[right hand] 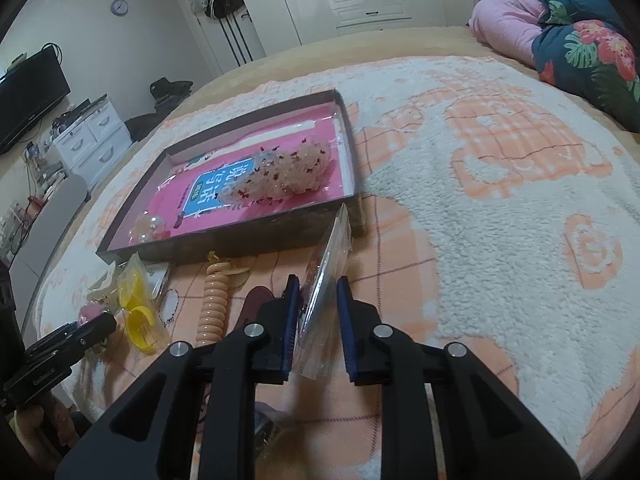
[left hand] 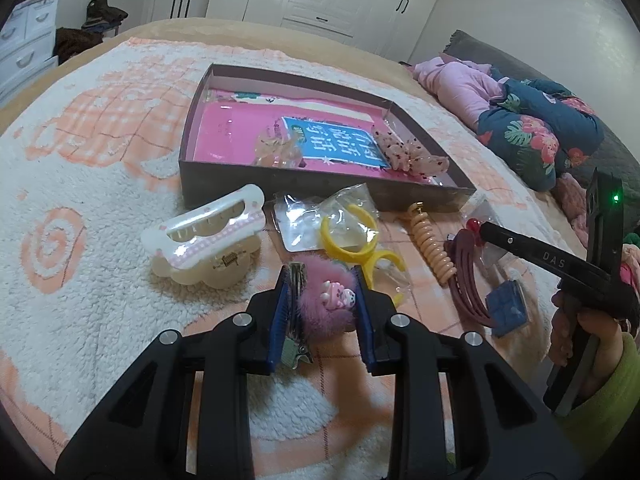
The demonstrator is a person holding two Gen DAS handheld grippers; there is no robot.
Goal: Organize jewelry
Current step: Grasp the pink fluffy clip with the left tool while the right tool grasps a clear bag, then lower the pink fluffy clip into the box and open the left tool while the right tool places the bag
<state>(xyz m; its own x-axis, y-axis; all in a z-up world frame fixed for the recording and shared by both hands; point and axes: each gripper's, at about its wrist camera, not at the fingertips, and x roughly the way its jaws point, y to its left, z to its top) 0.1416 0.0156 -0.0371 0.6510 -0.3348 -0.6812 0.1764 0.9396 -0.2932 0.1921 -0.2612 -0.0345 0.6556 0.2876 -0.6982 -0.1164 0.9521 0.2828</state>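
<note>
A shallow dark box [left hand: 280,178] with a pink lining lies on the blanket and holds a speckled scrunchie [left hand: 404,152] and a clear hair piece [left hand: 276,146]; the box also shows in the right wrist view [right hand: 240,240]. My left gripper [left hand: 322,292] is shut on a fluffy pink hair clip [left hand: 324,300] just above the blanket. My right gripper [right hand: 318,304] stands around a clear plastic packet [right hand: 326,280] that stands on edge; the jaws have a gap and the packet leans on the left finger.
On the blanket before the box lie a white claw clip [left hand: 204,240], yellow rings in a clear bag [left hand: 352,236], a peach spiral tie [left hand: 434,248], maroon snap clips [left hand: 468,280] and a blue piece [left hand: 508,308]. Pink and floral bedding [left hand: 532,132] is piled at the right.
</note>
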